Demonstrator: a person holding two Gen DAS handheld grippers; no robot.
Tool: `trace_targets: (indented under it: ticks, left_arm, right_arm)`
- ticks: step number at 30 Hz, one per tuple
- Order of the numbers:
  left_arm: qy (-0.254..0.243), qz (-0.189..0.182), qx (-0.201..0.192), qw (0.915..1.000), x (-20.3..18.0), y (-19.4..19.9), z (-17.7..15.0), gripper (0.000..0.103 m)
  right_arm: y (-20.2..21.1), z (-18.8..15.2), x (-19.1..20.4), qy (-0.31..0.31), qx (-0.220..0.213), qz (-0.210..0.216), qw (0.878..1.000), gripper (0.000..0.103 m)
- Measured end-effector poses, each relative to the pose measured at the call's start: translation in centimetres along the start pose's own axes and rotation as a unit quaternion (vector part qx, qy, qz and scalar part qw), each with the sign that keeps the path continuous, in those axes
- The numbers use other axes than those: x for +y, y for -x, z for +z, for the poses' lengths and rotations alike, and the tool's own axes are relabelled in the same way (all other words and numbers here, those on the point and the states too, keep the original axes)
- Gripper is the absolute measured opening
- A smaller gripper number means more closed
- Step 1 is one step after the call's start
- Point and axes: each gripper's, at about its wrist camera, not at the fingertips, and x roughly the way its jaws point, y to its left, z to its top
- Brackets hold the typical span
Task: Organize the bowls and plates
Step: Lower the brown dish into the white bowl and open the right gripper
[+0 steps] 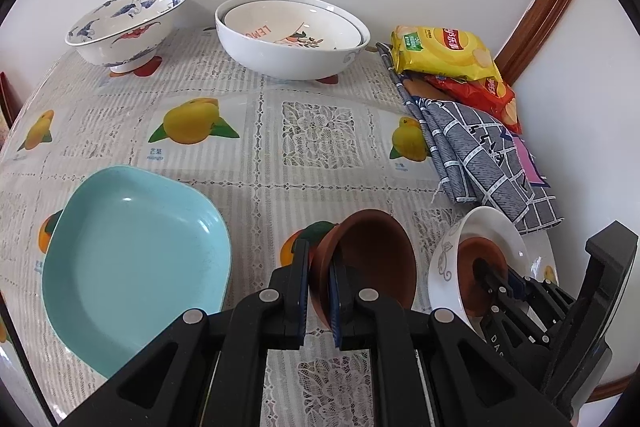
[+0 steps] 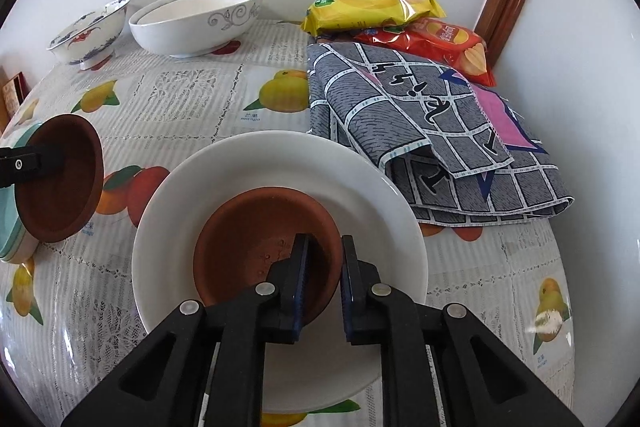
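Item 1: left claw [image 1: 320, 267], clamped on the rim of a brown bowl [image 1: 372, 259], which was held tilted on edge above the surface [image 1: 260, 155], beside a light blue plate [image 1: 132, 259] lying flat.

Item 2: right claw [image 2: 324, 267], straddling the rim of a second brown bowl [image 2: 256, 235], one finger inside it and one outside; whether the fingers actually gripped the rim could not be told. This bowl sat inside a white bowl [image 2: 248, 163] near the front of the surface.

Item 3: large white bowl [image 1: 288, 55] with a smaller lemon-printed bowl [image 1: 296, 27] nested inside, at the far side by the wall.

Item 4: blue-patterned footed bowl [image 1: 128, 27], left of item 3, apart from it.

Item 5: grey checked cloth [image 2: 420, 131], folded, at the right edge; yellow chip bag [image 2: 376, 3] and red chip bag [image 2: 440, 43] stacked behind it.
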Motion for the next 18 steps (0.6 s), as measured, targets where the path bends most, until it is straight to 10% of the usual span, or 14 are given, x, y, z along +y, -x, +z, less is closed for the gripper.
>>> trace_targets:
  ticks: [18]
  left_arm:
    - [-0.008, 0.005, -0.012, 0.9999, -1.1, 2.2, -0.7, 0.009]
  right_arm:
    - [0.8, -0.1, -0.3, 0.013, -0.003, 0.009, 1.0, 0.018]
